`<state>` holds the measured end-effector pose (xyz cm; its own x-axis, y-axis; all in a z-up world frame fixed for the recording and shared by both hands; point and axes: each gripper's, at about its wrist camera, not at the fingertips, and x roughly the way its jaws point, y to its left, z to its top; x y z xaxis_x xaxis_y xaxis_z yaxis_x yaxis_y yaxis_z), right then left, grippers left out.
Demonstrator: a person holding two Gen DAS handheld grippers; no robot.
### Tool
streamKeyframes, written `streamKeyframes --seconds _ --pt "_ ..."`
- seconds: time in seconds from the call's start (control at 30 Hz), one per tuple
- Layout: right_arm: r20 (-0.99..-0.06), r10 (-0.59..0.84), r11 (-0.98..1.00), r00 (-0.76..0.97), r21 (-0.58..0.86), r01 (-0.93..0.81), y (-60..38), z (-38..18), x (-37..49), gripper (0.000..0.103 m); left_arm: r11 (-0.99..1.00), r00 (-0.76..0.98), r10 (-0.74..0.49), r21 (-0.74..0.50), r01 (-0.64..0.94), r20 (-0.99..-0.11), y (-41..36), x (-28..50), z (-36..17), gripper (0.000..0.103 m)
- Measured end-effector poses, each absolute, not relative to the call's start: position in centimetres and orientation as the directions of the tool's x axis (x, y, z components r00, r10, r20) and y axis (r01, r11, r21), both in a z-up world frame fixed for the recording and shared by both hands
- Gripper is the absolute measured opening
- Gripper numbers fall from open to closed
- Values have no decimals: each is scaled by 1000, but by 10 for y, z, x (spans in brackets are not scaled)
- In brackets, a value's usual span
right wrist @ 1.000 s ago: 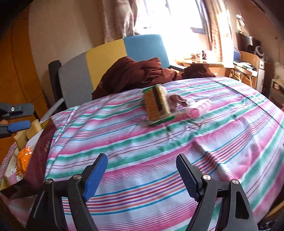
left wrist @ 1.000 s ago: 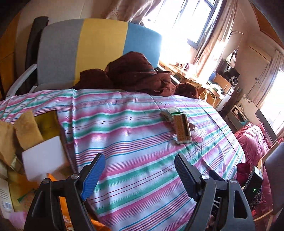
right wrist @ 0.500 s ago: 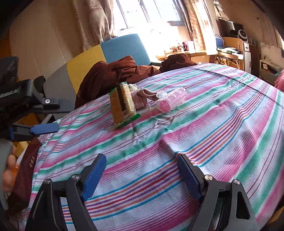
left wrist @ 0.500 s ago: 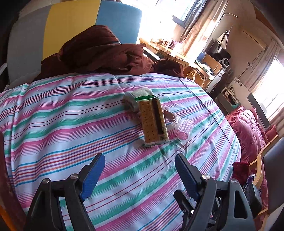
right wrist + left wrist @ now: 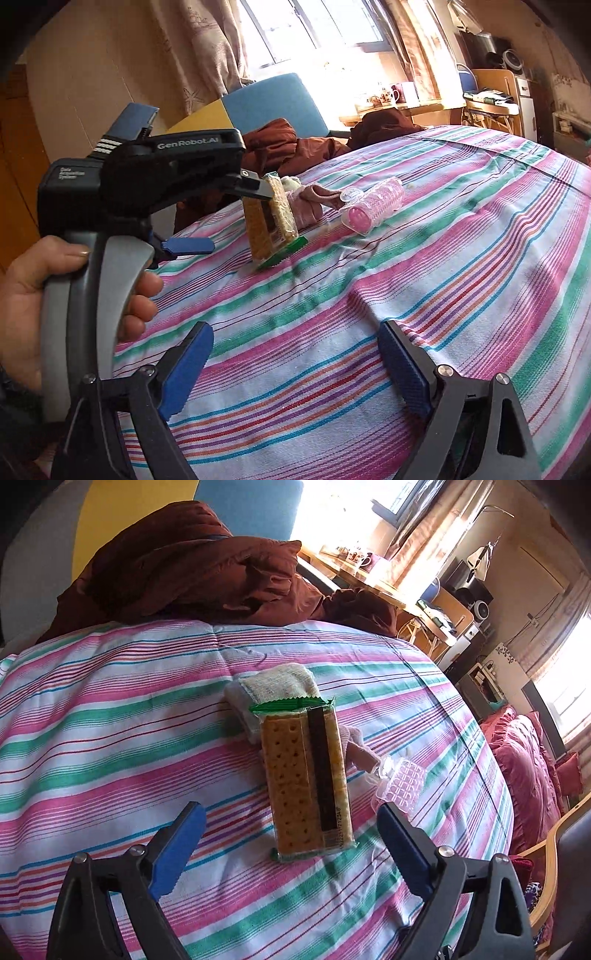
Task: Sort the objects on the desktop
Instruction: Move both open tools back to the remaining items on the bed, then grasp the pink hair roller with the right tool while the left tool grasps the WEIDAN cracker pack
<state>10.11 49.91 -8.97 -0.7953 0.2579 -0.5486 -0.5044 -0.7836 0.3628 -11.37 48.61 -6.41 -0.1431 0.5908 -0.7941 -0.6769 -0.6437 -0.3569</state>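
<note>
The left gripper [image 5: 291, 845] has swung off the box at 9 o'clock and moved right up to the cracker pack [image 5: 306, 779], now dead ahead at 12 between its wide-open jaws. Right gripper [image 5: 295, 365] drifted closer too.

My gripper pads [image 5: 177, 849] are blue. The cloth [image 5: 110, 738] is striped pink, green and white. The cracker packet [image 5: 306, 779] is tan, green-edged.

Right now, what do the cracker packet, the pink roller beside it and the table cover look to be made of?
Cracker packet: clear glossy plastic film, crackers visible through it, crimped green ends. Pink roller: seemingly hard translucent plastic, with a moulded grid. Table cover: woven striped cloth, matte and wrinkled, probably cotton.
</note>
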Motion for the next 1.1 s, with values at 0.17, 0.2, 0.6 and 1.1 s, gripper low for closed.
streamKeyframes --seconds 0.17,0.2,0.6,1.1 --pt "-545 249 -787 -801 368 -495 499 -90 100 95 -644 -150 588 -348 -681 -795 495 -116 -67 96" --pt "-545 248 -788 -801 368 -494 499 -90 100 95 -644 -149 586 -346 -682 -796 497 -116 -68 96" --pt "-548 244 -789 -800 367 -492 499 -90 100 96 -635 -179 553 -272 -723 -814 503 -110 -74 61" --pt "-573 215 -802 -791 358 -478 500 -88 96 98 -659 -170 557 -309 -686 -813 386 -90 -84 48"
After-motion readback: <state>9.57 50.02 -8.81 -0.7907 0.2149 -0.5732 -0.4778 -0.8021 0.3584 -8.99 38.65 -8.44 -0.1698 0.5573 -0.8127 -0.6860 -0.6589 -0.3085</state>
